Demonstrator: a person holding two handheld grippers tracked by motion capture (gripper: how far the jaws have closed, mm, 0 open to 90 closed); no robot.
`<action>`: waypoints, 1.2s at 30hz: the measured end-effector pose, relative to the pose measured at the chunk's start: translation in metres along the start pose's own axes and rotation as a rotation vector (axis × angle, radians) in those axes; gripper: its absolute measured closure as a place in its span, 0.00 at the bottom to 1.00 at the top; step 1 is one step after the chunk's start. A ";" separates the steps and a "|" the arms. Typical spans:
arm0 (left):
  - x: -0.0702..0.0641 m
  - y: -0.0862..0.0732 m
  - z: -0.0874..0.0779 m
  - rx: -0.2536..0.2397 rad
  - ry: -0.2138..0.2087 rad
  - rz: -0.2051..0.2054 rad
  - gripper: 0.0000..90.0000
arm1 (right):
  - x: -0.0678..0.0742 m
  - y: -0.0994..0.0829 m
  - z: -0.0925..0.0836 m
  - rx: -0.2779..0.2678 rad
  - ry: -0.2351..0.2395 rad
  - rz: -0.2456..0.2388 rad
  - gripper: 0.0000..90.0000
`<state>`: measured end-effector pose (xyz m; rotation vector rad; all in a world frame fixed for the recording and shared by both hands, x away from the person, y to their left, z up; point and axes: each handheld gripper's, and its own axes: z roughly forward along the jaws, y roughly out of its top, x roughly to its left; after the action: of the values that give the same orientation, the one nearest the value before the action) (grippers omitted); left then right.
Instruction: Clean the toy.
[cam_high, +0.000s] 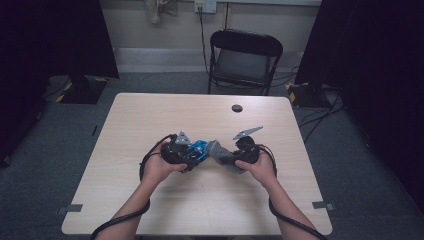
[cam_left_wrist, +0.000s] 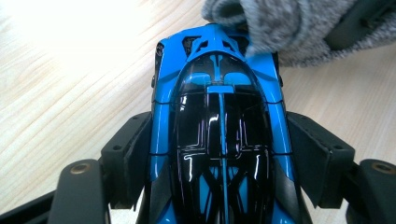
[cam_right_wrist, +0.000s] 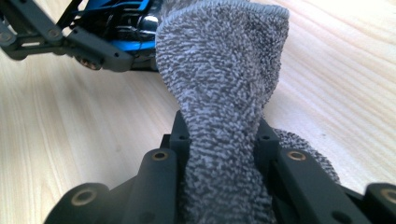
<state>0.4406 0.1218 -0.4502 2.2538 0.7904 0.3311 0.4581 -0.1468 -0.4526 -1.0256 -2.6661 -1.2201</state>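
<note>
A blue and black toy car (cam_left_wrist: 219, 126) sits clamped between the two black jaws of my left gripper (cam_left_wrist: 219, 154), its far end pointing away from the camera. In the high view the car (cam_high: 198, 150) lies at the table's middle, with the left gripper (cam_high: 192, 156) on it. My right gripper (cam_right_wrist: 223, 140) is shut on a grey terry cloth (cam_right_wrist: 219, 74), which bunches up between the jaws. The cloth's free end rests against the car's far end (cam_left_wrist: 280, 23). From above, the cloth (cam_high: 222, 155) bridges the gap between the right gripper (cam_high: 231, 159) and the car.
The pale wooden table (cam_high: 150, 115) has a small dark round hole (cam_high: 237, 108) near its far edge. A black folding chair (cam_high: 243, 60) stands behind the table. Dark curtains and cables flank the floor on both sides.
</note>
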 end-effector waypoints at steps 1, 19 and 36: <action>0.001 0.000 0.000 0.002 0.001 -0.003 0.31 | 0.001 0.000 0.000 0.007 0.005 -0.004 0.77; -0.028 0.006 -0.009 -0.027 -0.090 0.074 0.31 | -0.023 0.016 -0.026 -0.045 -0.137 0.040 0.77; -0.043 0.006 0.003 -0.014 -0.138 0.114 0.31 | -0.006 0.037 -0.005 -0.015 -0.078 -0.016 0.77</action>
<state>0.4115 0.0898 -0.4481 2.2865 0.5875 0.2299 0.4830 -0.1366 -0.4262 -1.0784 -2.7324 -1.2297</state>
